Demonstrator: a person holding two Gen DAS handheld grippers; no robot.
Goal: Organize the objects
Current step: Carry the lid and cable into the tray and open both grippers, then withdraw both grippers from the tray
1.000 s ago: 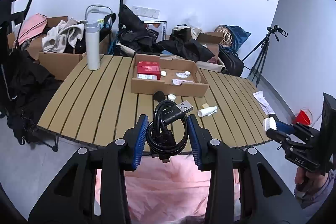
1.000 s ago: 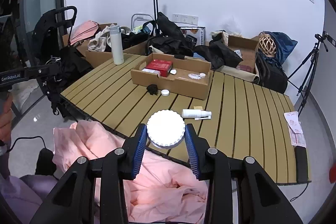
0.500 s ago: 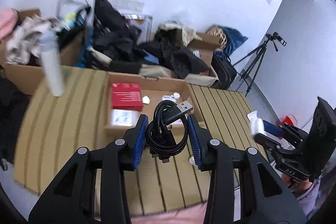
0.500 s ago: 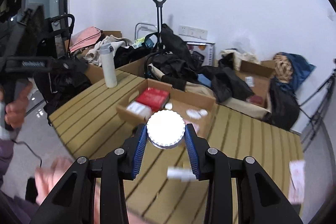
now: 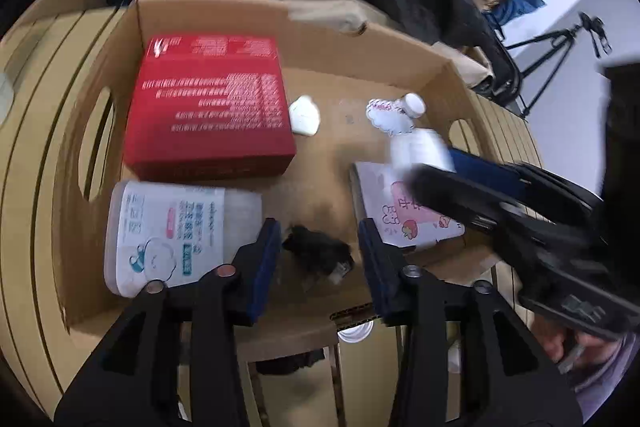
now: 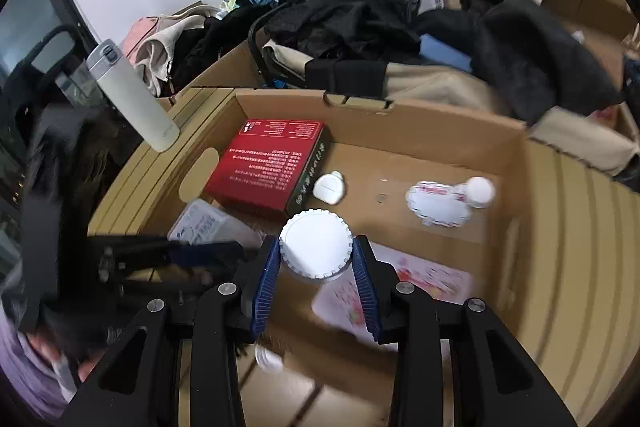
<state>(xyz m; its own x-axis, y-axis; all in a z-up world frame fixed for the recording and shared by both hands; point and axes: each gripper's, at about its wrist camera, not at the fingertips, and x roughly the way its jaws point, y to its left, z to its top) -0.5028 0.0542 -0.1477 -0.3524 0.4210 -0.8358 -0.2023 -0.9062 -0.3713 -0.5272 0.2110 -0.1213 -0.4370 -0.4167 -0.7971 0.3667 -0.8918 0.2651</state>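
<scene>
An open cardboard box holds a red box, a clear wipes pack, a small white case and a printed card. My left gripper hangs over the box with jaws open; the black USB cable, blurred, is between the pads, apart from them. My right gripper is shut on a white ribbed lid above the box; it also shows in the left wrist view.
A white bottle stands on the slatted table left of the box. A small white cap lies on the table by the box's front wall. Dark clothes and cartons are piled behind. A tripod stands far right.
Both grippers moved forward from the table edge to above the box. The left jaws opened and the cable coil came free between them. The right gripper still holds the lid.
</scene>
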